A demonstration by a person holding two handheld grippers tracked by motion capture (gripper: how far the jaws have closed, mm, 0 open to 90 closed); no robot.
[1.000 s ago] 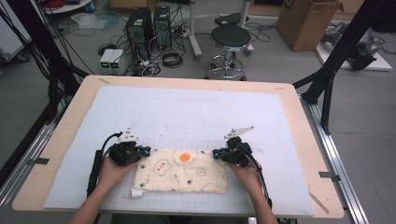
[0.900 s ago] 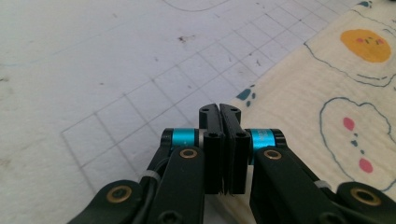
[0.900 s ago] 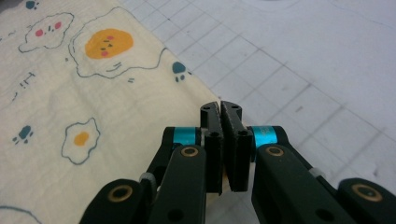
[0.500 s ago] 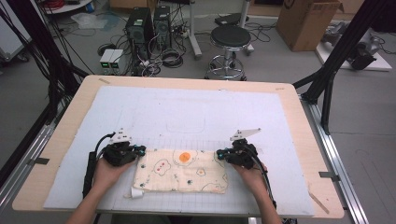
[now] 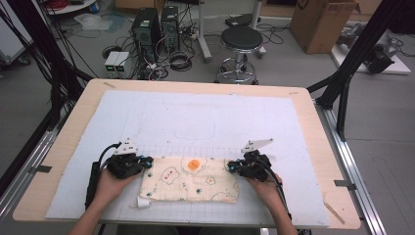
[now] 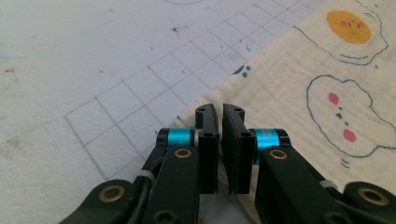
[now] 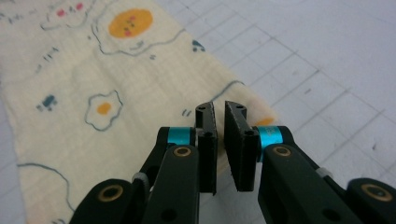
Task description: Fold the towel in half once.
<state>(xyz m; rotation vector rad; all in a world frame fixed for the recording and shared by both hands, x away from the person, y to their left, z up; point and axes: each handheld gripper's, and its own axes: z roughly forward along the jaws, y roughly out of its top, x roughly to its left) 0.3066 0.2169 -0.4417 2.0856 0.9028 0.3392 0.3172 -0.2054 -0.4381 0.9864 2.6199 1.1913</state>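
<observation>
Since a second ago both hands have drawn outward off the folded cloth [image 5: 191, 179], its shape unchanged; the left gripper [image 6: 219, 112] now sits at its left far corner, jaws just parting, a slim gap, apparently nothing held; the right gripper [image 7: 218, 108] mirrors this at the right far corner; both point inward, low over the white mat [image 5: 195, 122].

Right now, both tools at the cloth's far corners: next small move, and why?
Probably back both off and lift. The cloth lies folded flat; the left tool and right tool sit at its far corners, jaws a slit apart, the right's just been opening, no cloth visibly pinched.
</observation>
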